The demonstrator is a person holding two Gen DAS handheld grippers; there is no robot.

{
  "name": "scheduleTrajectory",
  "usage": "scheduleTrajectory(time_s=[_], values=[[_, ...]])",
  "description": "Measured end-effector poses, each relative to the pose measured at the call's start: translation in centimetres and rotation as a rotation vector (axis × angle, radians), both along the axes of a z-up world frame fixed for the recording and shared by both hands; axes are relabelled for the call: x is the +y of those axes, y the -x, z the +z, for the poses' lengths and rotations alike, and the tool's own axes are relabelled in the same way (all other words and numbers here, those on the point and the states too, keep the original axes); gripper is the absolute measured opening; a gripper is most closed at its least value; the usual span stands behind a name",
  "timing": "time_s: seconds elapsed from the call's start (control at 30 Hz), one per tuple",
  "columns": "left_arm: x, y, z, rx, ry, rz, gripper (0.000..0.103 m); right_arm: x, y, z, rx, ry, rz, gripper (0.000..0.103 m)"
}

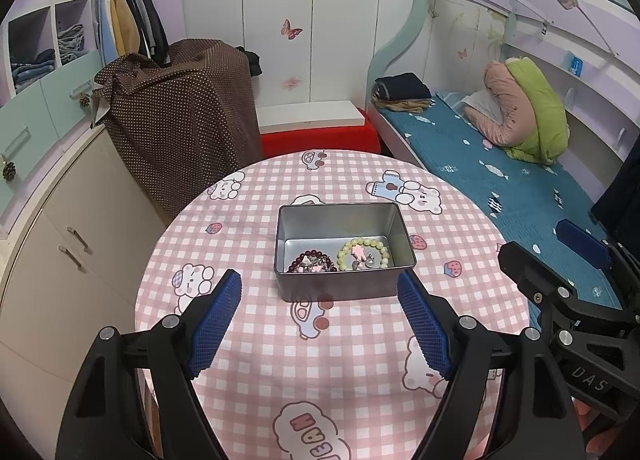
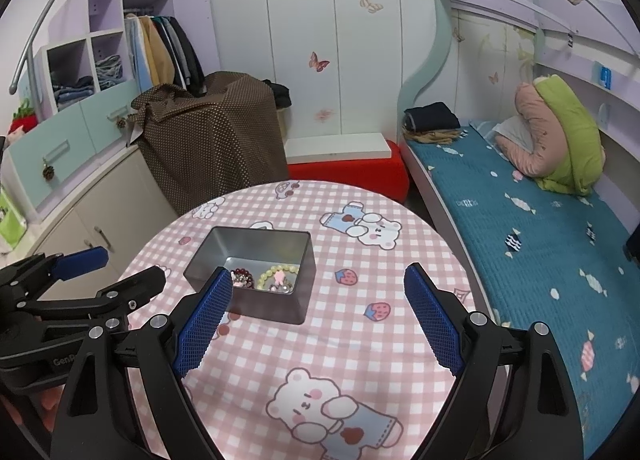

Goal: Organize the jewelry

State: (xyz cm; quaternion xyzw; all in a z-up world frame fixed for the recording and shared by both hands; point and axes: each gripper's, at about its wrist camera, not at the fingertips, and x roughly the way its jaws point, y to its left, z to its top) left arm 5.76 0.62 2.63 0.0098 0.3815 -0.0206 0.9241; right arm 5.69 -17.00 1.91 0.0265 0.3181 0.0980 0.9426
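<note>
Jewelry all in the tin, both my grippers empty.

Nearest to me, my left gripper (image 1: 320, 296) hangs with its jaws spread wide and nothing between them, pointed down at the round table (image 1: 240, 340) with its pink checked cloth; my right gripper (image 2: 318, 292) beside it is just as wide and holds nothing. Further in, about the middle of the table, sits the open metal tin (image 1: 344, 284), and in its near end lie a dark red bead bracelet (image 1: 310, 262) and a pale green bead bracelet (image 1: 362, 254) with small pink and silver pieces touching them. I see no loose jewelry on the cloth out to the far edge, so I judge the sorting done or nearly so; no lid is in view.
</note>
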Motion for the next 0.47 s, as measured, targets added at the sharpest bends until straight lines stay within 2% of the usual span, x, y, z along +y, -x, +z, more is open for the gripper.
scheduleTrajectory(time_s=[0.47], values=[[-0.14,-0.16,0.06,0.004,-0.006,-0.001,0.078,0.27,-0.05,0.07,0.0,0.002,0.005,0.085]])
